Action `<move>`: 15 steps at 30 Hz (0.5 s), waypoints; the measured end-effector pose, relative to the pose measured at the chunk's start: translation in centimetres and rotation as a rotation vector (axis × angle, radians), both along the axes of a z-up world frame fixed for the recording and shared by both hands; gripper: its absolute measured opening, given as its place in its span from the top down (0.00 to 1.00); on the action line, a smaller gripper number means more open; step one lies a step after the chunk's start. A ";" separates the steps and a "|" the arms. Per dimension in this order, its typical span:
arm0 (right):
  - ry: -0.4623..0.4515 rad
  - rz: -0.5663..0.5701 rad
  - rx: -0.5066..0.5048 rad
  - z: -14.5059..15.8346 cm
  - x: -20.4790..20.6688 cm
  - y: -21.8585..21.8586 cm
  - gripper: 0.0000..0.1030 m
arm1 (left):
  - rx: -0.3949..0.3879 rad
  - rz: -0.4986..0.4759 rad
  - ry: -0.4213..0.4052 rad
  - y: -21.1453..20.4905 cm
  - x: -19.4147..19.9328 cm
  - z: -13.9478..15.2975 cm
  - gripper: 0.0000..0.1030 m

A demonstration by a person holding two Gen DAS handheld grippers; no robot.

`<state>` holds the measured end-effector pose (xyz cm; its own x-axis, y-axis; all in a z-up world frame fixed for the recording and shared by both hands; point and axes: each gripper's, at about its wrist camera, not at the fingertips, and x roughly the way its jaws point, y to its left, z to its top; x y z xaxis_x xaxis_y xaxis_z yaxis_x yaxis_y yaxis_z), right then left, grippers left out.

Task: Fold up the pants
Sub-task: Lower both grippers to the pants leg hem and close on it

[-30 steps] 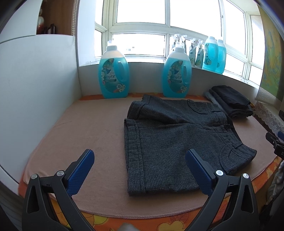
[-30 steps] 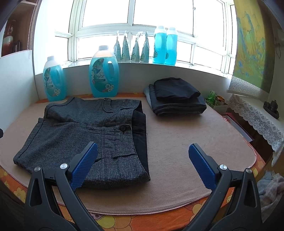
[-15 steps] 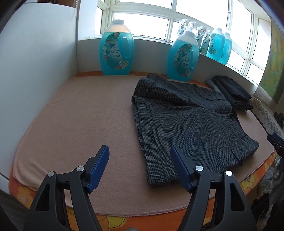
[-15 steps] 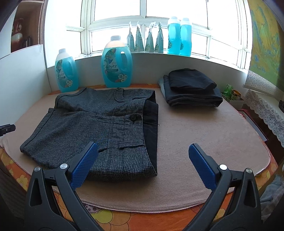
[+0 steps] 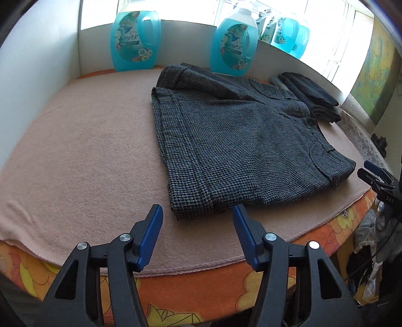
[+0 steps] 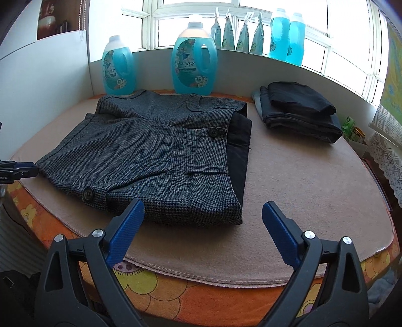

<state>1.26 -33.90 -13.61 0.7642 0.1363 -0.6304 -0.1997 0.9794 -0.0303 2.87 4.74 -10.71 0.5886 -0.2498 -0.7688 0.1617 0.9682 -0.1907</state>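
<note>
Both my tongs have dipped toward the counter's near edge since a second ago. My left tongs point(image 5: 197, 213) have just been closing, still released, nothing between them, pointing down at the near left corner of the grey houndstooth woollen pants point(image 5: 238, 140) lying flat mid-counter. My right tongs point(image 6: 202, 211) gape wide, empty. Each blue detergent jug point(image 6: 193, 60) reads "72".

Bright window point(image 6: 251, 15) behind white wall point(image 6: 50, 75); blue bottles point(image 6: 193, 55) on sill.
</note>
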 end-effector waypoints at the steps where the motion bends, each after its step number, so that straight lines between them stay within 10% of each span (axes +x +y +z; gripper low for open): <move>1: 0.002 0.000 -0.001 -0.1 0.1 -0.1 0.06 | 0.004 -0.008 -0.001 -0.1 0.0 -0.1 0.47; 13: 0.046 0.150 -0.154 -1.8 1.4 1.4 0.23 | 0.175 -0.082 -0.062 -1.8 -0.2 0.3 0.52; 15: 0.056 0.184 -0.158 -1.7 1.6 1.7 0.41 | 0.209 -0.098 -0.077 -2.2 -0.2 0.5 0.52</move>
<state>2.83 -32.17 -15.36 0.6989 0.1663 -0.6957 -0.3800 0.9103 -0.1641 2.72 2.58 -10.17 0.6284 -0.1486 -0.7635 0.2633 0.9643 0.0290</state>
